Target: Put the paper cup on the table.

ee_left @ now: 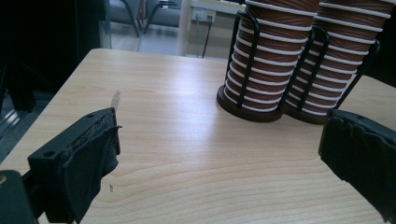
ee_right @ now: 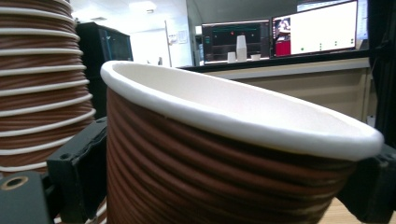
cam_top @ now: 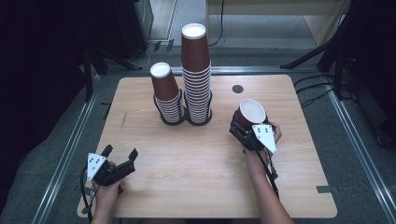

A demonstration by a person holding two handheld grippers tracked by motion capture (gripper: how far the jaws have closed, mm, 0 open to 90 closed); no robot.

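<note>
Two stacks of brown ribbed paper cups stand upside down in black wire holders at the back middle of the table: a short stack [cam_top: 166,95] [ee_left: 264,56] and a tall stack [cam_top: 196,74] [ee_left: 343,60] [ee_right: 42,84]. My right gripper [cam_top: 244,127] is shut on a single brown cup [cam_top: 251,114] [ee_right: 224,158], held mouth-up and tilted, right of the stacks. My left gripper [cam_top: 120,154] [ee_left: 217,158] stands open near the table's front left corner, nothing between its jaws.
A wooden table [cam_top: 196,177] with a round dark grommet [cam_top: 237,88] at the back. Black stands and cables lie on the floor around it. Monitors [ee_right: 280,35] sit on a far counter.
</note>
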